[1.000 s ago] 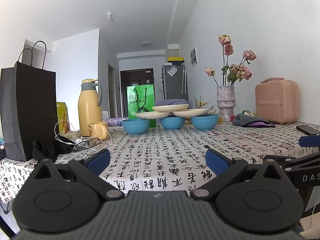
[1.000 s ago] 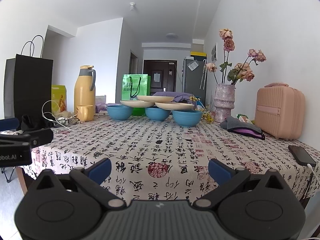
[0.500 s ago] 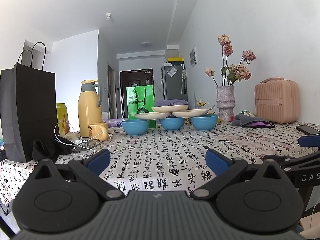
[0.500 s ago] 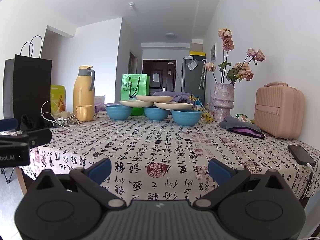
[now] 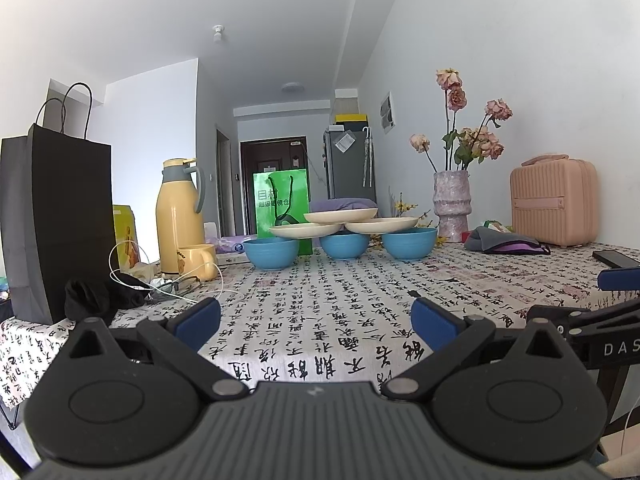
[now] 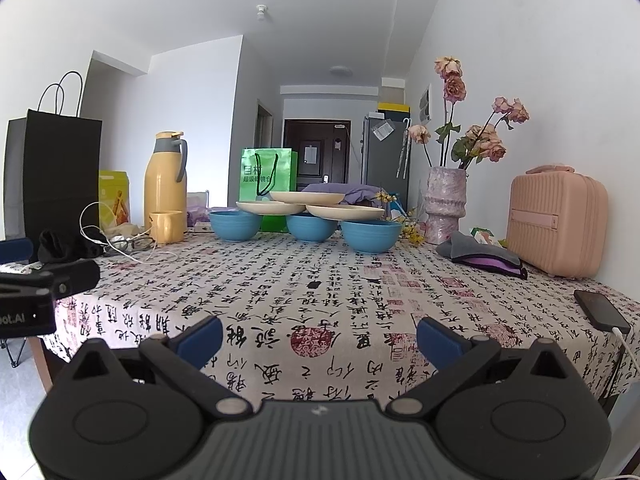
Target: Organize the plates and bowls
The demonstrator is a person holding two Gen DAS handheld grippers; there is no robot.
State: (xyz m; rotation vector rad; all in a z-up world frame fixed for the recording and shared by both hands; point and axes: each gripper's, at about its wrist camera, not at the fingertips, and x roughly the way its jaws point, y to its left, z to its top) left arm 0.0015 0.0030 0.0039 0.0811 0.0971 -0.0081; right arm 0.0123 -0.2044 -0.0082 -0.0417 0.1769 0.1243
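Three blue bowls stand in a row at the far side of the table: left (image 5: 271, 253), middle (image 5: 344, 246), right (image 5: 409, 243). Three cream plates rest on their rims, two below (image 5: 306, 231) (image 5: 381, 225) and one on top (image 5: 340, 215). The right wrist view shows the same stack: bowls (image 6: 235, 225) (image 6: 312, 227) (image 6: 370, 236) and top plate (image 6: 307, 197). My left gripper (image 5: 316, 320) is open and empty above the near table edge. My right gripper (image 6: 319, 338) is open and empty, also at the near edge, far from the dishes.
A black paper bag (image 5: 56, 224), yellow thermos (image 5: 178, 216), yellow mug (image 5: 198, 261) and white cables (image 5: 160, 284) sit on the left. A vase of roses (image 5: 451, 204), pink case (image 5: 554, 204), grey pouch (image 5: 504, 240) and phone (image 6: 602, 310) sit on the right. A green bag (image 5: 282, 204) stands behind the bowls.
Both grippers have shifted very slightly toward the table; the dishes have not moved.
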